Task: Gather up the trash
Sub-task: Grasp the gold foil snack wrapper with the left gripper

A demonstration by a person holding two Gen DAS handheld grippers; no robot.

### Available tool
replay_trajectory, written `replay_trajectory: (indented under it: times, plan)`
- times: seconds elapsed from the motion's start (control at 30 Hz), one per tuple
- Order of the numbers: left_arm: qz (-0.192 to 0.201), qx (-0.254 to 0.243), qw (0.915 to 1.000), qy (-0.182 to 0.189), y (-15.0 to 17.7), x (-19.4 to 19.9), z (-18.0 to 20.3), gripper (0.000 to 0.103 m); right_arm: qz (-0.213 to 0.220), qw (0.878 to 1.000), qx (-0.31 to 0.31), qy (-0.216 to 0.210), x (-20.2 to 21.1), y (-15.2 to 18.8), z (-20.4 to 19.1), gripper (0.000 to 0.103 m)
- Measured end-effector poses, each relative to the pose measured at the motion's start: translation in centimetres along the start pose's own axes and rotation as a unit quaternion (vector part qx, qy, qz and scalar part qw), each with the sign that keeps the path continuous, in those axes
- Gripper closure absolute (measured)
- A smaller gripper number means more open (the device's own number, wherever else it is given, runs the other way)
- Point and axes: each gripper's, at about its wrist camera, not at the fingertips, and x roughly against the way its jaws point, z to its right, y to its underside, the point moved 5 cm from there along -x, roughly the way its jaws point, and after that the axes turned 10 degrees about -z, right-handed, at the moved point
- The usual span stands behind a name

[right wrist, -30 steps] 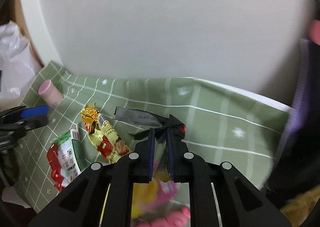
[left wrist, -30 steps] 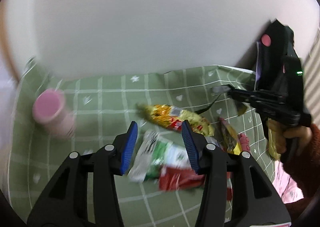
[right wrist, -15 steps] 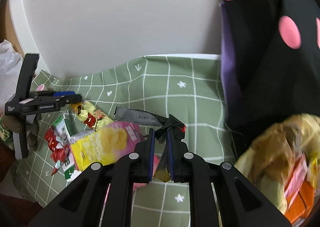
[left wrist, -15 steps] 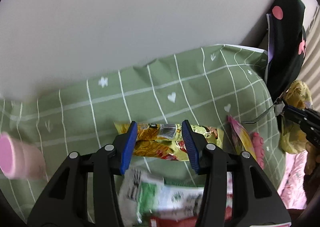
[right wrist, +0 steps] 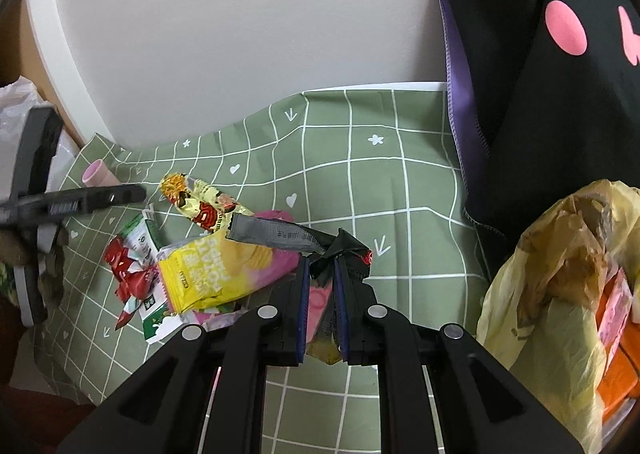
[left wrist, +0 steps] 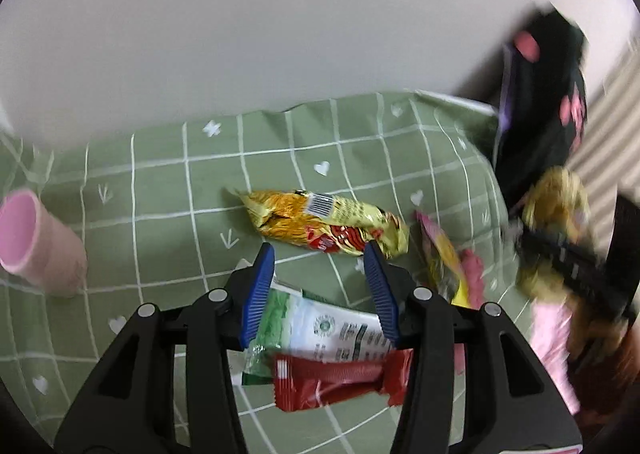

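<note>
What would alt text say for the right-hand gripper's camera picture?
The right gripper pinches a crumpled black wrapper above a green checked cloth strewn with snack wrappers, including a yellow chip bag. A yellow plastic bag already holding trash sits at right, below a black bag with pink dots.

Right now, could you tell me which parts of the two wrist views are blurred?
Left wrist view: the black pink-dotted bag and yellow plastic bag at right smear; the yellow snack wrapper reads sharp. Right wrist view: mostly crisp, only the far tongs blur.
</note>
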Motion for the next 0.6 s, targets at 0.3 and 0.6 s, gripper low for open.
replay_trajectory:
  times: [0.3, 0.6]
  plan:
    - [-0.031, 0.102, 0.9943, -0.001, -3.4, -4.7, -1.6, 0.053, 0.007, 1.000, -0.014, 0.019, 0.7, 0.9, 0.5, 0.091]
    - [0.022, 0.073, 0.9971, -0.001, -4.7, -3.0, 1.7, 0.066, 0.014, 0.999, -0.027, 0.021, 1.4, 1.0, 1.1, 0.091]
